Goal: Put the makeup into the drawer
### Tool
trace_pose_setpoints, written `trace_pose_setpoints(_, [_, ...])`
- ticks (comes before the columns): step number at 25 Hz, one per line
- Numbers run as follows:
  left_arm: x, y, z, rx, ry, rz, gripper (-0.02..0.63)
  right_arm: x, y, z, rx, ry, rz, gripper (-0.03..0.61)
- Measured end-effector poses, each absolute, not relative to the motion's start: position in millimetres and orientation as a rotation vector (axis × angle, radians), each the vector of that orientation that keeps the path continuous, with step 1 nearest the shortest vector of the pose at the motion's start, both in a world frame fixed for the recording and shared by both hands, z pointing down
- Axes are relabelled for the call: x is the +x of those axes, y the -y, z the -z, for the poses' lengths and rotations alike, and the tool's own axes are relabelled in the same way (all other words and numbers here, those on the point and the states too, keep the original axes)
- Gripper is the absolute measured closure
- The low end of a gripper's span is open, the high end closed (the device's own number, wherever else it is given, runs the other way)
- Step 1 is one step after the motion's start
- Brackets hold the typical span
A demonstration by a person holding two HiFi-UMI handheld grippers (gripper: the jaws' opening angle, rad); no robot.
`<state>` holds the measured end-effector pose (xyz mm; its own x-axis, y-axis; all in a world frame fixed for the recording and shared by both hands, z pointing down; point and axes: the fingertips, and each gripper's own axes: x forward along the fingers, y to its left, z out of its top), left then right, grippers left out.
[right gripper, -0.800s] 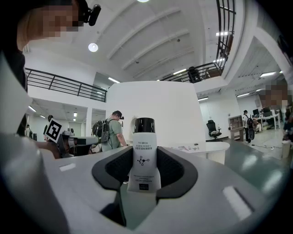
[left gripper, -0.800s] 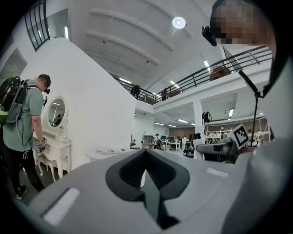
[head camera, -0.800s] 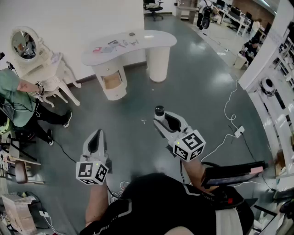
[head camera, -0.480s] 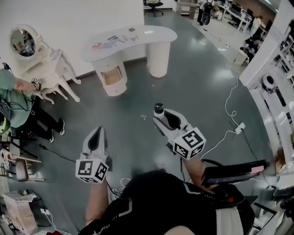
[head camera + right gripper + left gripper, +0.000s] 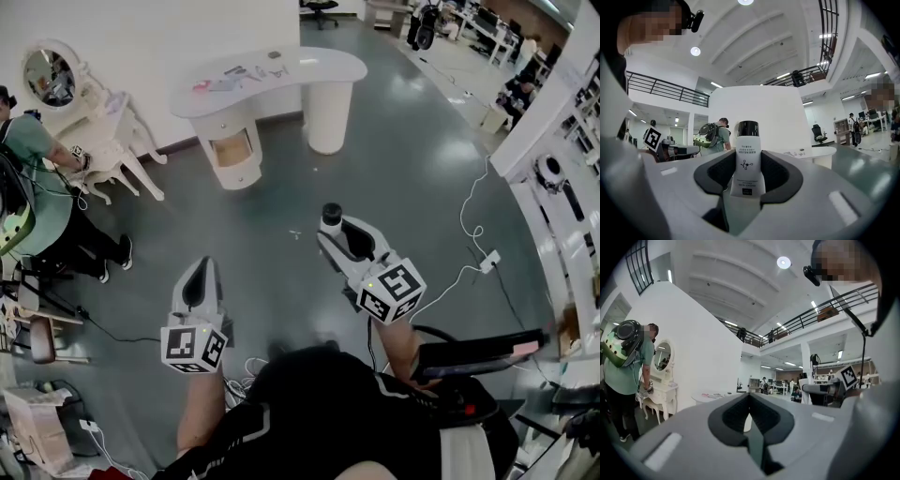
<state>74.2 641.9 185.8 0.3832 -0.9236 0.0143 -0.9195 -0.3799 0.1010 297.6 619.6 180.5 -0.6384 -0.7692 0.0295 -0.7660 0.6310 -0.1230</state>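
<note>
Carrying: the right gripper (image 5: pixel 339 230) has its jaws partly apart and pressed on a makeup tube (image 5: pixel 747 161), cap end out. It is held level in the air, well apart from the vanity table (image 5: pixel 314 67).
Other hand: the left gripper (image 5: pixel 200 281) has its jaws together, with nothing in them.
Done: one tube is in hand; nothing shows as put away.
Remaining: reaching the drawer (image 5: pixel 234 152) in the table's round pedestal and placing the tube, then probably the small items (image 5: pixel 234 77) toward the tabletop's left end.
Tube: smooth white plastic, flattened body widening away from a glossy black round cap, small dark print.
Table: glossy white, curved bean-shaped top on two cylinders. The drawer front is tan; I cannot tell whether it is open.
Floor (image 5: pixel 403 169): polished grey, reflective.
</note>
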Motion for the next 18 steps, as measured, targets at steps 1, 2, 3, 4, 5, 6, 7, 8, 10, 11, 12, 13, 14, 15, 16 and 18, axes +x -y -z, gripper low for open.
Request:
trace_pose_setpoints(1, [73,-643,-187,2.536,1.683,0.065,0.614,295,-620,-181,-1.322,-2.814,0.194,0.408])
trace_pose_setpoints(2, [72,-644,-189,2.534,1.669,0.067,0.614,293,-621,-181,-1.319,-2.808,0.203,0.408])
trace_pose_setpoints(3, [70,-645,-189,2.535,1.655,0.072,0.614,291,-621,-180,-1.315,-2.797,0.218,0.408])
trace_pose_setpoints(4, [68,-645,-189,2.542,1.643,0.073,0.614,289,-621,-179,-1.309,-2.784,0.236,0.408])
trace_pose_setpoints(5, [66,-645,-188,2.555,1.638,0.066,0.614,285,-621,-178,-1.304,-2.775,0.249,0.408])
trace_pose_setpoints(6, [63,-645,-189,2.569,1.636,0.055,0.614,281,-622,-178,-1.302,-2.774,0.254,0.408])
trace_pose_setpoints(7, [60,-645,-190,2.578,1.634,0.046,0.614,277,-622,-178,-1.306,-2.779,0.251,0.408])
trace_pose_setpoints(8, [57,-645,-191,2.581,1.629,0.046,0.614,273,-623,-179,-1.311,-2.788,0.25,0.408])
trace_pose_setpoints(10, [51,-644,-195,2.571,1.614,0.055,0.614,265,-623,-180,-1.311,-2.799,0.265,0.408])
trace_pose_setpoints(11, [48,-643,-198,2.565,1.605,0.059,0.614,261,-622,-180,-1.308,-2.799,0.276,0.408])
trace_pose_setpoints(12, [44,-643,-200,2.559,1.596,0.063,0.614,257,-622,-180,-1.307,-2.796,0.284,0.408])
trace_pose_setpoints(13, [39,-643,-201,2.556,1.589,0.064,0.614,252,-621,-179,-1.31,-2.792,0.284,0.408])
trace_pose_setpoints(14, [33,-642,-203,2.553,1.582,0.064,0.614,248,-621,-178,-1.315,-2.79,0.277,0.408])
trace_pose_setpoints(15, [28,-642,-205,2.553,1.575,0.063,0.614,243,-621,-177,-1.322,-2.789,0.268,0.408])
trace_pose_setpoints(16, [22,-640,-207,2.554,1.566,0.065,0.614,238,-620,-176,-1.331,-2.79,0.26,0.408])
trace_pose_setpoints(18, [13,-636,-211,2.56,1.546,0.071,0.614,228,-617,-177,-1.354,-2.791,0.254,0.408])
